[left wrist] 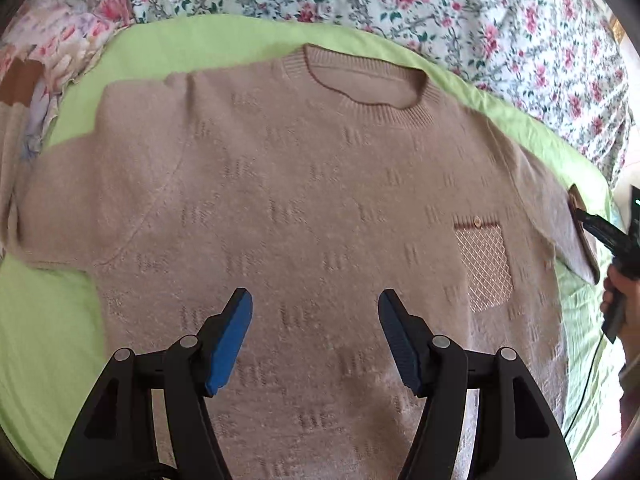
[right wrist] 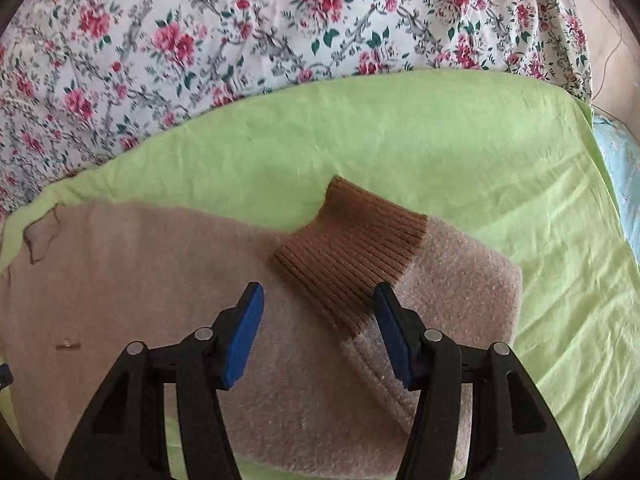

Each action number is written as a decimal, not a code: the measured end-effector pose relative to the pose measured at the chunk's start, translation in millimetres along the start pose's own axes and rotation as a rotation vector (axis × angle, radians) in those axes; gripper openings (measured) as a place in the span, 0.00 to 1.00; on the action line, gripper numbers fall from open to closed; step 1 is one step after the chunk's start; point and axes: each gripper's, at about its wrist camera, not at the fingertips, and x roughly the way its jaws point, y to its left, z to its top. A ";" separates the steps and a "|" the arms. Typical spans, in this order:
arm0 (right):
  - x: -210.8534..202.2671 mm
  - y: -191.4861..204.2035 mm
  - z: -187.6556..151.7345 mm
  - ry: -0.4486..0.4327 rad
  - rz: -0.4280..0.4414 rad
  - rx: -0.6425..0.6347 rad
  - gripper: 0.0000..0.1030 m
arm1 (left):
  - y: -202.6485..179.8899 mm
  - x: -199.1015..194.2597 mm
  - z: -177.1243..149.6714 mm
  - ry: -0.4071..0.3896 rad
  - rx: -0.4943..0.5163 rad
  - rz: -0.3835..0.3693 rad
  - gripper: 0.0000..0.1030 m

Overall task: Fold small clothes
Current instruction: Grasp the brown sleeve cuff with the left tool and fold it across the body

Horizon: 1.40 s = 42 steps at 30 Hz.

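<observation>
A beige knit sweater (left wrist: 304, 200) lies flat, front up, on a light green sheet (left wrist: 44, 320), collar (left wrist: 372, 88) at the far side and a mesh chest pocket (left wrist: 484, 268) to the right. My left gripper (left wrist: 316, 300) is open and empty above the sweater's lower body. In the right wrist view the sweater's sleeve (right wrist: 452, 276) is folded inward, its brown ribbed cuff (right wrist: 352, 256) lying on the sweater (right wrist: 140, 280). My right gripper (right wrist: 318, 292) is open, its fingers either side of the cuff's near end. The right gripper (left wrist: 616, 240) also shows at the left wrist view's right edge.
A floral cloth (right wrist: 200, 40) covers the bed beyond the green sheet (right wrist: 480, 160). More floral fabric and a brown patch (left wrist: 20, 80) sit at the far left in the left wrist view. A thin cable (left wrist: 588, 384) runs along the sheet's right edge.
</observation>
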 end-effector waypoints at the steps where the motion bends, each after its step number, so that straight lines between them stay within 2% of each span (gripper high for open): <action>1: 2.2 -2.5 -1.0 0.005 -0.004 0.016 0.40 | -1.6 -0.6 0.0 -0.002 0.005 0.001 0.64; 2: 0.9 -3.8 -1.0 0.006 0.004 0.035 0.18 | -1.3 -3.1 -1.8 -0.005 0.007 0.000 0.64; 3: -6.3 -3.3 -0.5 -0.010 0.025 0.067 0.10 | -0.8 -4.3 -2.0 -0.006 0.007 -0.001 0.64; 7: -46.6 31.8 -2.7 -0.116 0.178 0.071 0.10 | 7.3 -12.0 -4.5 -0.017 -0.003 -0.004 0.64; 11: -69.6 112.2 -16.7 -0.134 0.397 -0.005 0.10 | 23.4 -16.9 -10.2 -0.014 -0.048 -0.009 0.64; 14: -69.0 184.9 -33.6 -0.087 0.575 -0.044 0.10 | 33.2 -20.3 -14.1 -0.013 -0.078 -0.013 0.65; 19: -58.9 289.9 -62.9 0.012 0.765 -0.157 0.10 | 62.1 -33.0 -26.2 -0.032 -0.137 -0.043 0.71; 24: -47.8 369.2 -99.2 0.137 0.905 -0.246 0.10 | 92.8 -37.7 -40.4 -0.010 -0.220 -0.103 0.71; 26: -43.5 386.5 -109.9 0.173 0.913 -0.276 0.10 | 97.9 -37.4 -44.6 0.000 -0.239 -0.119 0.71; 27: -40.2 394.5 -114.5 0.196 0.911 -0.295 0.13 | 100.2 -37.3 -46.3 0.002 -0.247 -0.130 0.71; 30: -30.7 400.6 -123.6 0.271 0.898 -0.304 0.21 | 100.3 -32.6 -43.8 0.009 -0.255 -0.173 0.71; 32: -33.4 395.2 -122.7 0.275 0.914 -0.282 0.26 | 97.3 -24.9 -37.8 0.026 -0.251 -0.208 0.71; 34: -40.7 373.6 -116.9 0.239 0.913 -0.254 0.30 | 91.8 -11.9 -27.1 0.052 -0.253 -0.265 0.71; 37: -50.9 337.6 -111.0 0.176 0.868 -0.192 0.32 | 82.2 11.2 -8.4 0.085 -0.256 -0.305 0.71; 40: -58.9 289.4 -109.6 0.129 0.801 -0.105 0.33 | 75.2 29.3 9.3 0.089 -0.258 -0.309 0.71; 42: -62.5 258.4 -111.6 0.104 0.745 -0.055 0.32 | 70.1 33.4 20.6 0.059 -0.251 -0.304 0.70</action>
